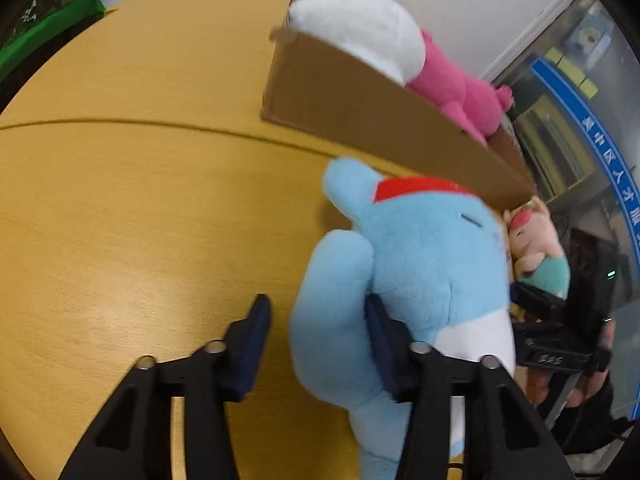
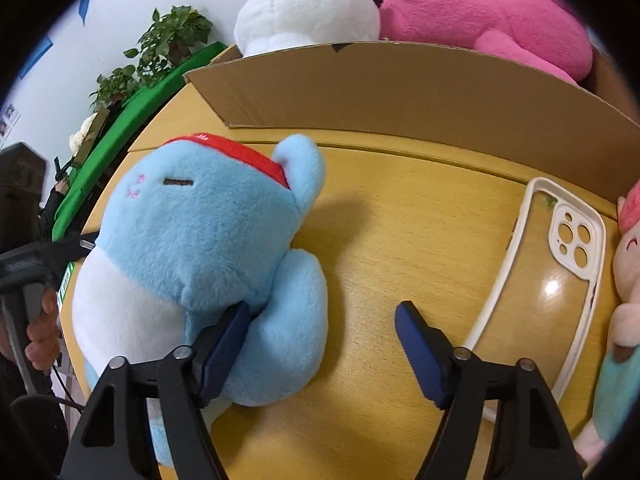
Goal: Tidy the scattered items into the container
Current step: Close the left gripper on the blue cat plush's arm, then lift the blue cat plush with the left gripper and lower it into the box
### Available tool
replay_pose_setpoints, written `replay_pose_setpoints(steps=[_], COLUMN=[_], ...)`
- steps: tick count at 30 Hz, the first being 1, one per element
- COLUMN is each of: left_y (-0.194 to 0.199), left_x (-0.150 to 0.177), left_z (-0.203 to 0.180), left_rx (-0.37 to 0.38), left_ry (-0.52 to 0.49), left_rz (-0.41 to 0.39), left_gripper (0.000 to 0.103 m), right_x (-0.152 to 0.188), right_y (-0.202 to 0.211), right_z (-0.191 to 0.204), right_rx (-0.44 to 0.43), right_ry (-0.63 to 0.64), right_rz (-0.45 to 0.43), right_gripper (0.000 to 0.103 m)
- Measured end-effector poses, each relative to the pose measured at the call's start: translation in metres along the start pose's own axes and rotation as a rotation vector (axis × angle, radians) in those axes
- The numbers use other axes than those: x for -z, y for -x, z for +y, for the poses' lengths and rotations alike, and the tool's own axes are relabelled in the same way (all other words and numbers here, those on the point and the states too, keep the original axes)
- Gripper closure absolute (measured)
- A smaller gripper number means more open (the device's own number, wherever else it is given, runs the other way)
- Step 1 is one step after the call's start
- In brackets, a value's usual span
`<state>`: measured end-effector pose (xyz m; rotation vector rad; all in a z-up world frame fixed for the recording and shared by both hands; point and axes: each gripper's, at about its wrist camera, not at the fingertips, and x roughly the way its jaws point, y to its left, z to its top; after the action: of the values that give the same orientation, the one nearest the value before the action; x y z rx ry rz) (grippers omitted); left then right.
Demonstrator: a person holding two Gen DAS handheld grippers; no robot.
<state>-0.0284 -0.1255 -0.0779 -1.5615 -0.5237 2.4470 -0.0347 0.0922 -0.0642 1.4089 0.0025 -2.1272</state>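
A light blue plush toy (image 1: 420,264) with a red headband and white belly lies on the wooden table; it also shows in the right wrist view (image 2: 200,240). My left gripper (image 1: 316,312) is open, with the toy's arm between its fingers. My right gripper (image 2: 322,320) is open, with the toy's other arm between its fingers. A cardboard box (image 1: 360,108) stands behind the toy and holds a white plush (image 1: 360,24) and a pink plush (image 1: 460,88). The box also shows in the right wrist view (image 2: 400,92).
A clear phone case (image 2: 548,280) with a cream rim lies on the table right of my right gripper. A pink and teal plush doll (image 2: 628,300) lies at the far right, also in the left wrist view (image 1: 536,248). Green plants (image 2: 160,48) stand beyond the table.
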Motion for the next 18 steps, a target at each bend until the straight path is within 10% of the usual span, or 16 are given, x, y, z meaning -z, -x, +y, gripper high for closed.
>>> replay_pose_setpoints(steps=[4, 11, 18], left_y=[-0.003, 0.014, 0.054], left_x=[0.000, 0.003, -0.039], left_z=[-0.010, -0.026, -0.071], left_rx=[-0.027, 0.011, 0.069], left_ry=[-0.049, -0.068, -0.129], left_rz=[0.004, -0.028, -0.179], left_gripper=[0.072, 0.079, 0.079], right_x=[0.002, 0.008, -0.017], right_y=[-0.004, 0.005, 0.075], right_z=[0.010, 0.004, -0.004], right_rx=[-0.057, -0.111, -0.093], right_ry=[0.016, -0.039, 0.020], right_rz=[0.005, -0.057, -0.308], right_gripper=[0.068, 0.081, 0.083])
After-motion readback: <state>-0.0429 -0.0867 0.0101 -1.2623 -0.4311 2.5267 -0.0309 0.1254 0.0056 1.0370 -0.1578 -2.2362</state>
